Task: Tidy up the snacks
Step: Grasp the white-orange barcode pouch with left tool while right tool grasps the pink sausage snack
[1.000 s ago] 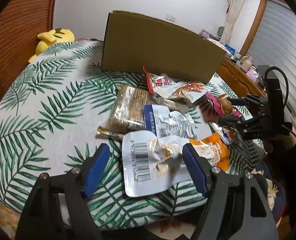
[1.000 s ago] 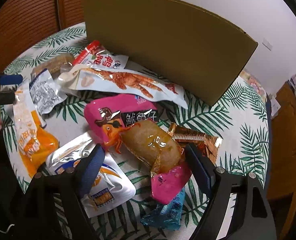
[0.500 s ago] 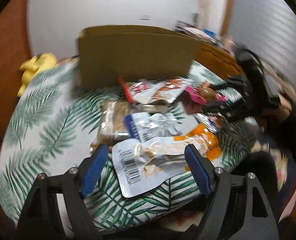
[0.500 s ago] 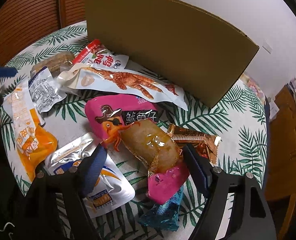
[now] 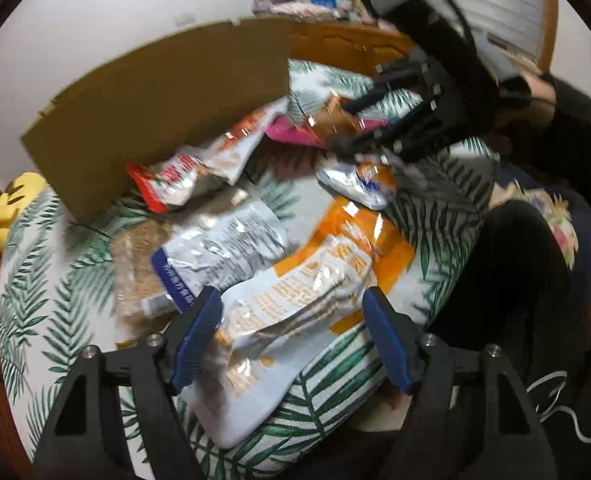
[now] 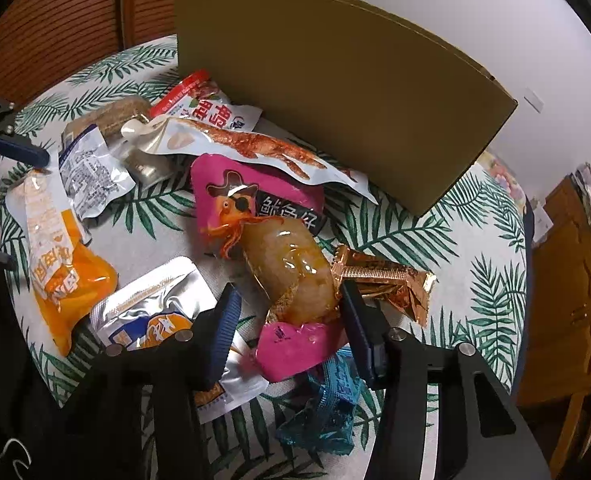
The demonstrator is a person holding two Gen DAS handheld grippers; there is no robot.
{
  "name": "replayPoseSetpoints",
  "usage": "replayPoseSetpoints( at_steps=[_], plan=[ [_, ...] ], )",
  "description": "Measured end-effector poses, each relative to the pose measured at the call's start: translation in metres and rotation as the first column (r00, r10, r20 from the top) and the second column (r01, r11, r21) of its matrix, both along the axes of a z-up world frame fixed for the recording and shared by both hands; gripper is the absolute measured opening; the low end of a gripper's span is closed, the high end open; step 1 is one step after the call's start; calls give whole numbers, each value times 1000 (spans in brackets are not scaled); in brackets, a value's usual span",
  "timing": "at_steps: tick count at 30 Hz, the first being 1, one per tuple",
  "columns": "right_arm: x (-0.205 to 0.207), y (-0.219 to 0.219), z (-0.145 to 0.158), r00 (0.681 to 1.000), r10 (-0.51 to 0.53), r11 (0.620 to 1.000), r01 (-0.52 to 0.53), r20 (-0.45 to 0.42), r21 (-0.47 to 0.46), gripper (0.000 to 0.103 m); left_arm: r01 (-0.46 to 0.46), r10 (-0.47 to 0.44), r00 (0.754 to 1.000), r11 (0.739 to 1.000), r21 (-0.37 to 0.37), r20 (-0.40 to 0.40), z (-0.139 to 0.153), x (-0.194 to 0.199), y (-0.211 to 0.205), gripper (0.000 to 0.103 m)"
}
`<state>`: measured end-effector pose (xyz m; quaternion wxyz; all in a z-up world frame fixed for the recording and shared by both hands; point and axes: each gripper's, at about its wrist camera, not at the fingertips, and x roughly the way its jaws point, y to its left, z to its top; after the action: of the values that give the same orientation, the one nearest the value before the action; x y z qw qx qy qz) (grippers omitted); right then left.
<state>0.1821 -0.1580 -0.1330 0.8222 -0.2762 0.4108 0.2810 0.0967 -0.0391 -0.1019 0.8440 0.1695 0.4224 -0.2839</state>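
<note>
While both jaws stand spread and grasp nothing, the right hand-held gripper (image 6: 287,322) straddles the pink squid pouch (image 6: 255,200) at 6 o'clock on the counter (image 6: 475,248). Best to pinch its pink end, not the slippery clear bulge. The left hand-held gripper (image 5: 291,328) brackets the orange-and-white pouch (image 5: 319,280); the cardboard box (image 6: 335,100) stands at 12 o'clock.

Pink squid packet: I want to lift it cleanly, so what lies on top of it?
The long white packet overlaps the far edge of the pink squid packet. A clear pouch with a brownish snack lies across its middle, hiding the print below. The right gripper straddles its near end.
</note>
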Motion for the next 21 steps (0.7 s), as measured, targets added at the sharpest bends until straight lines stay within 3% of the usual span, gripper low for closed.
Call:
replayPoseSetpoints(
  at_steps=[3, 15, 20, 21],
  plan=[
    [-1, -1, 0, 1000, -2, 1000, 2, 2, -1, 49, 35, -35, 999, 998, 56, -2, -8, -3, -5, 81],
    [-2, 0, 0, 1000, -29, 1000, 29, 7, 0, 47, 23, -23, 1000, 1000, 20, -9, -12, 11, -13, 88],
    [-6, -5, 2, 998, -62, 998, 62, 29, 11, 40, 7, -8, 1000, 1000, -23, -26, -6, 11, -10, 51],
    [-7, -6, 4, 997, -65, 998, 65, 28, 19, 40, 2, -3, 999, 999, -33, -34, -6, 12, -8, 49]
  ],
)
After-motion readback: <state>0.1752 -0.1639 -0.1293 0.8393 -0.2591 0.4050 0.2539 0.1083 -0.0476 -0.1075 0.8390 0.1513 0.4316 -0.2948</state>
